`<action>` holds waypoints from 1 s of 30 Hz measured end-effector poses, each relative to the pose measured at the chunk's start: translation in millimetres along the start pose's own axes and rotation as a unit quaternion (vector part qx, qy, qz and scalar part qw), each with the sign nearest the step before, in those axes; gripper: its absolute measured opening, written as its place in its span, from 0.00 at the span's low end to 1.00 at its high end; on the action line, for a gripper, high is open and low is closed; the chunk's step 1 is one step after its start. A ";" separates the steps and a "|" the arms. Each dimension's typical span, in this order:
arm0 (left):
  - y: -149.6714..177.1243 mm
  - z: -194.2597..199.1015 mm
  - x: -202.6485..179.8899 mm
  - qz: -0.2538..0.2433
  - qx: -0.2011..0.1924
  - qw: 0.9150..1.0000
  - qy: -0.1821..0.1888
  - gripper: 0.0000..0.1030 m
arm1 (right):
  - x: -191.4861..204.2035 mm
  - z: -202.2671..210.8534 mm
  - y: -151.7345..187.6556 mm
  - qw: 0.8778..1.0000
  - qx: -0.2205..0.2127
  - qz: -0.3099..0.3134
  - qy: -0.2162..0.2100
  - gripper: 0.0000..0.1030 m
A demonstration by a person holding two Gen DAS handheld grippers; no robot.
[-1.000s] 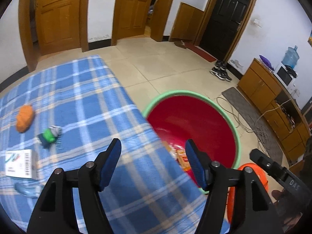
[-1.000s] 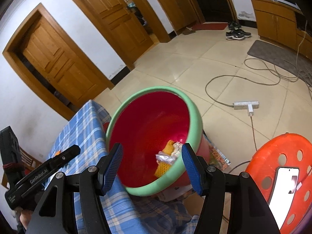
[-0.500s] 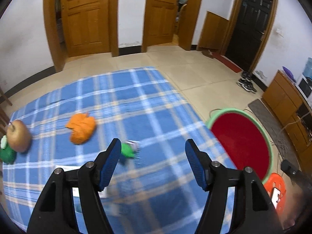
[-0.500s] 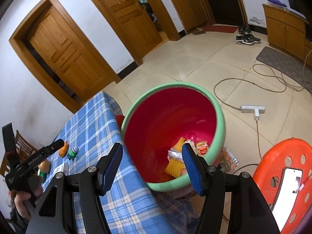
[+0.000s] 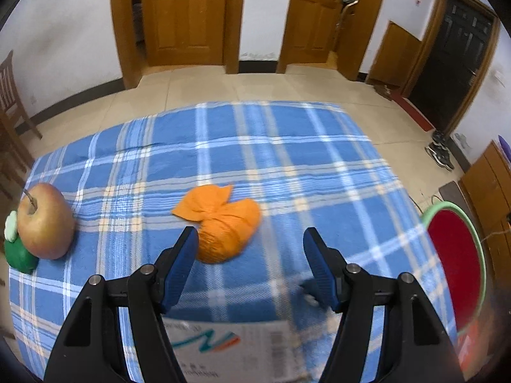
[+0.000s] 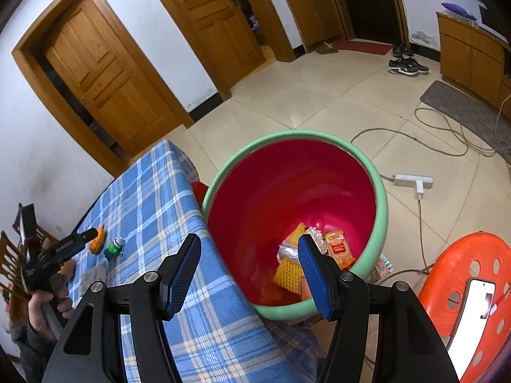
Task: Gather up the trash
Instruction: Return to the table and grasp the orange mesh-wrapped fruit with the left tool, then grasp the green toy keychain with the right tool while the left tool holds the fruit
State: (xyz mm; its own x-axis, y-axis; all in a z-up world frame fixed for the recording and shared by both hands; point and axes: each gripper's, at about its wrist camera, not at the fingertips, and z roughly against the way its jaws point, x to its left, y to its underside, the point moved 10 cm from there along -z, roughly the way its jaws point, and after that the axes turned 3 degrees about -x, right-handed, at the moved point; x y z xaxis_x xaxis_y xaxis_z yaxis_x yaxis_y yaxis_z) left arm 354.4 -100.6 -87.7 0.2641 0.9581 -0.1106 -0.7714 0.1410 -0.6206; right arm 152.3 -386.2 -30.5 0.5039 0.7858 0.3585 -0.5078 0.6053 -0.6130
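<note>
An orange tied bag [image 5: 223, 223] lies on the blue plaid tablecloth [image 5: 287, 166]. My left gripper [image 5: 249, 242] is open and empty, just short of the bag and a little to its right. A white box [image 5: 223, 348] lies under the left gripper. The red bin with a green rim [image 6: 297, 198] stands on the floor beside the table and holds several wrappers [image 6: 335, 245]. It also shows in the left wrist view [image 5: 453, 255]. My right gripper [image 6: 249, 249] is open and empty, over the table edge next to the bin.
An apple [image 5: 44, 220] and a green toy [image 5: 16, 252] sit at the table's left. A small green figure [image 6: 113, 249] lies on the cloth. An orange stool [image 6: 472, 274] with a phone stands right of the bin. A power strip [image 6: 412, 180] and cables lie on the floor.
My left gripper has swung left from over the bin to the table and now faces the orange bag. The right gripper has shifted slightly, with the bin now closer.
</note>
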 end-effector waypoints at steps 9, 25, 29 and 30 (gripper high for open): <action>1.6 -29.0 16.7 0.027 0.012 1.000 -0.008 0.61 | 10.4 -8.7 2.4 1.000 0.010 0.013 0.000 0.63; 15.9 24.4 22.3 0.035 -0.023 0.999 0.016 0.39 | 59.6 -2.4 6.8 0.997 0.010 0.061 -0.034 0.63; 24.1 47.6 34.9 0.049 -0.037 0.998 0.011 0.39 | 88.7 -0.7 9.4 0.995 0.009 0.089 -0.050 0.63; 27.0 51.8 38.8 0.053 -0.039 0.998 0.008 0.39 | 97.1 -1.5 10.7 0.994 0.010 0.096 -0.055 0.63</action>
State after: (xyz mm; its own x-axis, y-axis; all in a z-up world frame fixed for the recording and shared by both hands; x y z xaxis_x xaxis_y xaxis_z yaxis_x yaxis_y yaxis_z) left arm 313.9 -46.7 -68.5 0.1927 0.9623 -0.1918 -0.7485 0.0178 -0.6628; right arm 196.9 -303.6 -3.4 0.3171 0.8959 0.3111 -0.6015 0.4436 -0.6644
